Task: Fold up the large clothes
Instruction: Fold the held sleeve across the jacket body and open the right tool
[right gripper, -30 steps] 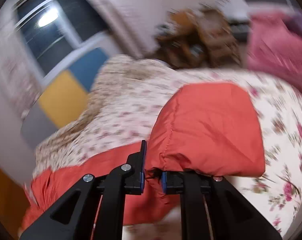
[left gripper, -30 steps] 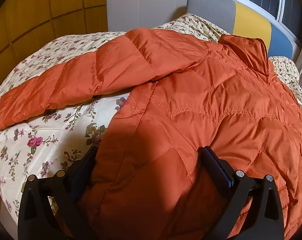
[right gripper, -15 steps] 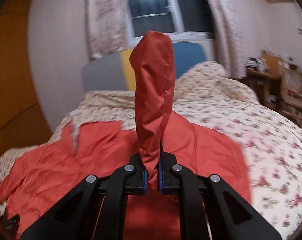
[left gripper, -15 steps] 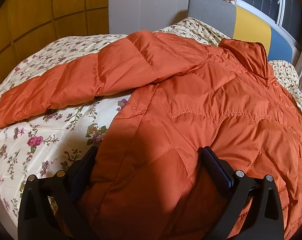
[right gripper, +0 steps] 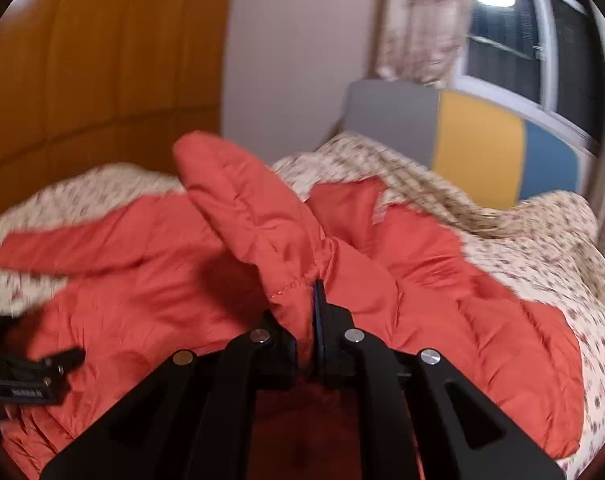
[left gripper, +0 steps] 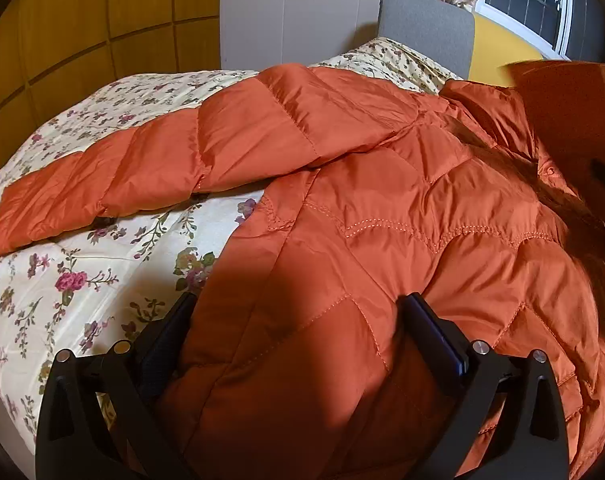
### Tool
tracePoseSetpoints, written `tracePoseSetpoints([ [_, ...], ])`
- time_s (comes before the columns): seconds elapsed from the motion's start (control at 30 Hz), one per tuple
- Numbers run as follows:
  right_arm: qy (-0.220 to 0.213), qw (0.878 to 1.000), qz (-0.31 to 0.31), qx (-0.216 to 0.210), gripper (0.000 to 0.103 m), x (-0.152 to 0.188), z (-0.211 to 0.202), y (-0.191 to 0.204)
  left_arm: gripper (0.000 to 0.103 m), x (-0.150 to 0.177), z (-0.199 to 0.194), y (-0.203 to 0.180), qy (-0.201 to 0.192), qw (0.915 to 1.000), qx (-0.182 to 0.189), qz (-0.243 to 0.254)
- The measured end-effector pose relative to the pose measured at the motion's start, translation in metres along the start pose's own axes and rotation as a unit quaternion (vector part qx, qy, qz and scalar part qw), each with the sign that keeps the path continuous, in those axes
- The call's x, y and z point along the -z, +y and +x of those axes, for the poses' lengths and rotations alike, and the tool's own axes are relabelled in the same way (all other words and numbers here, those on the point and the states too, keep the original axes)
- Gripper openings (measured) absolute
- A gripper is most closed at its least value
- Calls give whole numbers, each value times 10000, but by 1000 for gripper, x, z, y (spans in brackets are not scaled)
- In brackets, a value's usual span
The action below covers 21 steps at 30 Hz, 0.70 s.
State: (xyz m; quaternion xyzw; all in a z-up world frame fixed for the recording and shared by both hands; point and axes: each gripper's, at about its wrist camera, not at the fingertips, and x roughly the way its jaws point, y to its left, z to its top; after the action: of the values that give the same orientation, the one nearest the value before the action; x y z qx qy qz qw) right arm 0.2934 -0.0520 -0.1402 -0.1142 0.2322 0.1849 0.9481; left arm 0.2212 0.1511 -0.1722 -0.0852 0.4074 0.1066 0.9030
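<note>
Big orange puffy jacket [left gripper: 402, 216] spread flat on a bed [left gripper: 102, 264] with a flowery cover. Left gripper [left gripper: 298, 320] pressed down on the near edge of the jacket, fingers [left gripper: 434, 332] wide apart, puffy cloth bulging up between them, pads not squeezing it. One sleeve [left gripper: 142, 176] stretched out far to the left across the bed. Right gripper [right gripper: 312, 300] pinched tight on the cuff of the other sleeve [right gripper: 254, 216], held up over the middle of the jacket.
</note>
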Motion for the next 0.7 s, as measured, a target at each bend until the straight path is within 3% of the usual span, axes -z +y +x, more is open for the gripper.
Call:
tracePoseSetpoints([
  [0.1,597,9978,-302,-24,8,7,36,13,100,0,0,0,-1,10000,-2,2],
  [0.2,1129,9930,-359,-38,17,15,60,11,100,0,0,0,-5,10000,-5,-1],
  [0.27,1204,9920,-385,-39,20,16,64,12,100,-1,1,1,-3,10000,-1,-9],
  [0.3,1192,9921,-380,-75,27,15,62,12,100,-1,1,1,0,10000,4,-13],
  [0.4,1005,9929,136,-622,62,10,37,-8,100,-1,1,1,2,10000,14,-19],
  [0.47,642,9935,477,-804,60,2,10,-19,100,0,1,1,0,10000,13,-20],
  [0.57,35,9937,992,-525,58,6,-31,-64,100,-1,1,1,-3,10000,-1,-11],
  [0.67,-143,9899,1352,412,55,12,-43,-112,100,-1,1,1,-9,10000,-52,19],
  [0.7,1,9856,1510,766,48,18,-39,-132,100,0,1,0,-12,10000,-61,24],
])
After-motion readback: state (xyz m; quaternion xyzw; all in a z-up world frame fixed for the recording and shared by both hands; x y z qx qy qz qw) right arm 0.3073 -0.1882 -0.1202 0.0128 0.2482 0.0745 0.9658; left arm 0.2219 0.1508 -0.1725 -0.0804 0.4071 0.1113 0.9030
